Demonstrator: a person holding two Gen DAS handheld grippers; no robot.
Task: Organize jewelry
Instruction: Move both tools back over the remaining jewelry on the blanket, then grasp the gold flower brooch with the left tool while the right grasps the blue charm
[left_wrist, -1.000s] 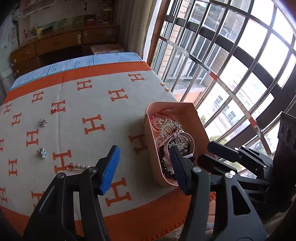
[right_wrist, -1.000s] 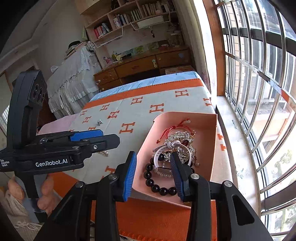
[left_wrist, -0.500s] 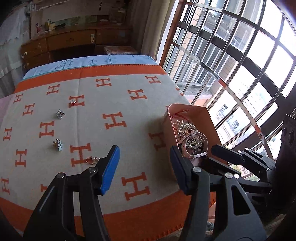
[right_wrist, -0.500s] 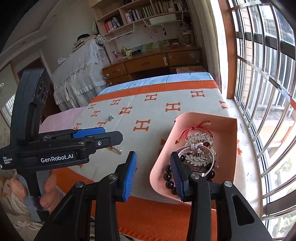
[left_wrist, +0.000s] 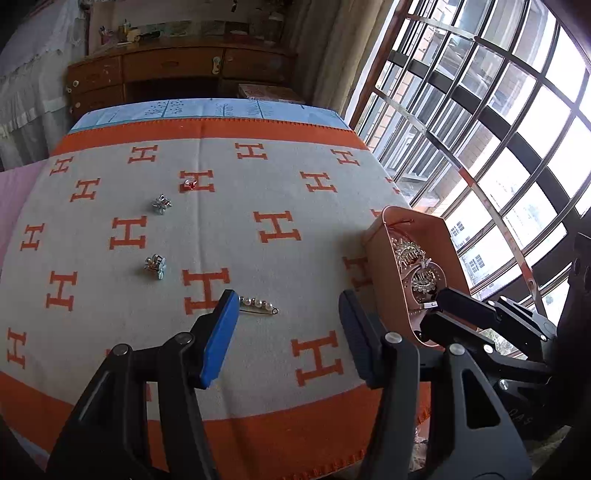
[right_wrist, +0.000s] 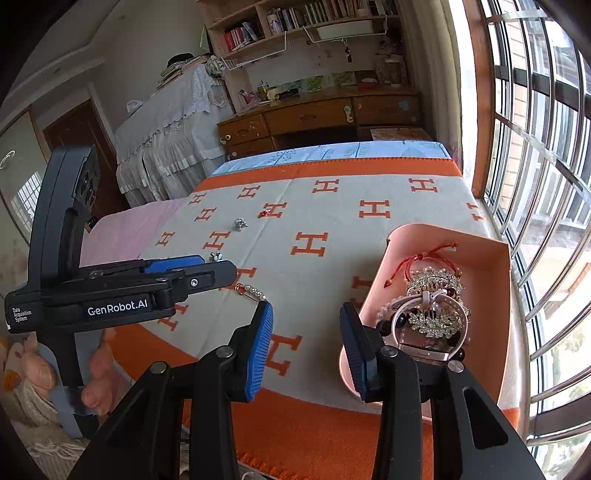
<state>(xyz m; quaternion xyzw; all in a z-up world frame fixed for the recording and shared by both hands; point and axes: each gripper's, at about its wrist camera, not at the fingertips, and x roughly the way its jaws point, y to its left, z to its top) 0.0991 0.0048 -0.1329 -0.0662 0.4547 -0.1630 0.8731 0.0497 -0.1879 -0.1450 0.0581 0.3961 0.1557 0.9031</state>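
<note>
One hand (right_wrist: 98, 384), right view only

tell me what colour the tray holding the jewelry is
Pale pink plastic tray, clearest in the right wrist view.

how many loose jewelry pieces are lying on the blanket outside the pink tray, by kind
flower-shaped clips: 2, far clip and near clip
ring with a red stone: 1
pearl pin: 1
total: 4 loose on the blanket
The pieces piled in the pink tray are not counted.
</note>
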